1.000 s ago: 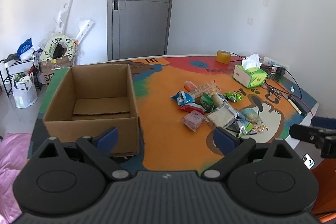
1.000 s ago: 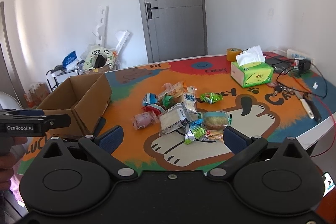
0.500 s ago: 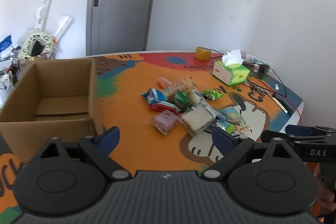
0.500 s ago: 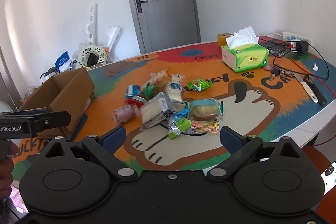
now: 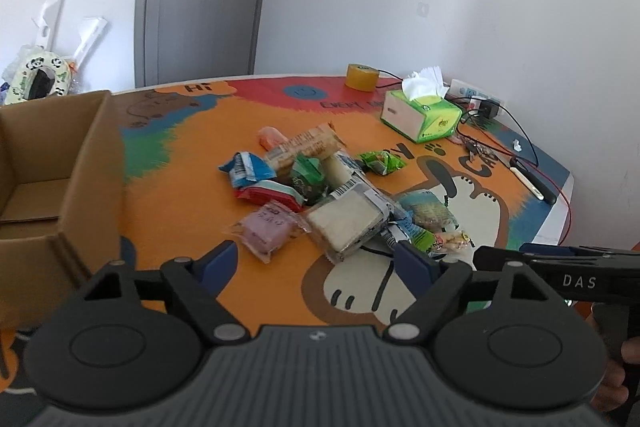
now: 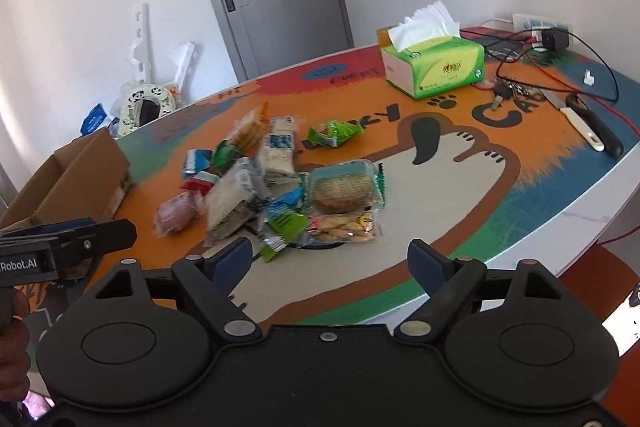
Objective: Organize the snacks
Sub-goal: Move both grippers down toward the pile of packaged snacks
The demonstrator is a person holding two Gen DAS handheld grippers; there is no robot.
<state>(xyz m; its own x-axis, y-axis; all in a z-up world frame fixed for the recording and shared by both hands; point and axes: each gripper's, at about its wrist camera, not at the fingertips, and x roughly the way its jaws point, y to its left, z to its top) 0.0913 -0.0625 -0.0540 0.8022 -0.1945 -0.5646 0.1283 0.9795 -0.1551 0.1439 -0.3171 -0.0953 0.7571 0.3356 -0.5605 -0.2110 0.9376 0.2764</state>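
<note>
A pile of wrapped snacks (image 5: 320, 187) lies in the middle of the colourful table mat; it also shows in the right wrist view (image 6: 280, 183). A pink packet (image 5: 266, 229) and a clear white sandwich pack (image 5: 346, 223) lie nearest. An open, empty cardboard box (image 5: 60, 163) stands at the left, also seen in the right wrist view (image 6: 76, 179). My left gripper (image 5: 316, 263) is open and empty, just short of the pile. My right gripper (image 6: 332, 261) is open and empty, near a biscuit packet (image 6: 344, 229).
A green tissue box (image 6: 434, 67), a tape roll (image 5: 362, 77), keys (image 6: 502, 93), a knife (image 6: 588, 127) and cables with a power strip (image 6: 540, 27) lie at the table's far right. The table's white edge (image 6: 560, 227) runs at the right.
Both grippers have moved forward and closer to the snack pile. The left view has swung right, so the box now sits at the left edge. Both stay open.
</note>
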